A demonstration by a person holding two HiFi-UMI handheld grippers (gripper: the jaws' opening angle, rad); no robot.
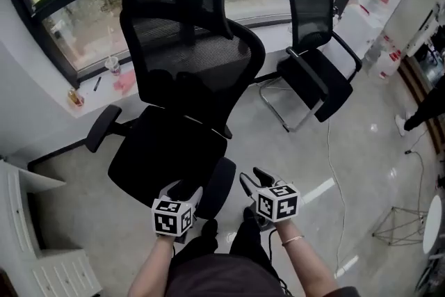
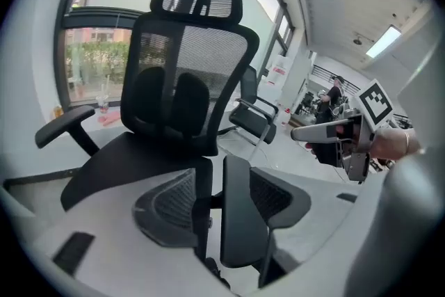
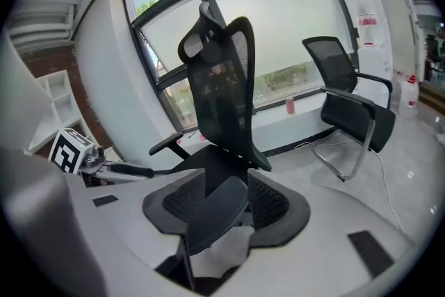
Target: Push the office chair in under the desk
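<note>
Both grippers are low at the near armrest (image 1: 221, 188) of the chair (image 1: 188, 80): left gripper (image 1: 182, 193) jaws wide apart, right gripper (image 1: 256, 179) about half open. The armrest shows in each gap, but neither is clamped on it that I can see. The chair stands well off the worktop (image 1: 272, 16), back turned to it. Trouble ahead: shove on one armrest and it will likely spin on its post instead of rolling. Going back-first, that tall backrest could bang the worktop edge and jolt the cup (image 1: 112, 66). A second chair (image 1: 316, 66) sits close on the right, a cable (image 1: 332, 170) trails over the floor beside it, and shelves (image 1: 28, 240) crowd the left.
</note>
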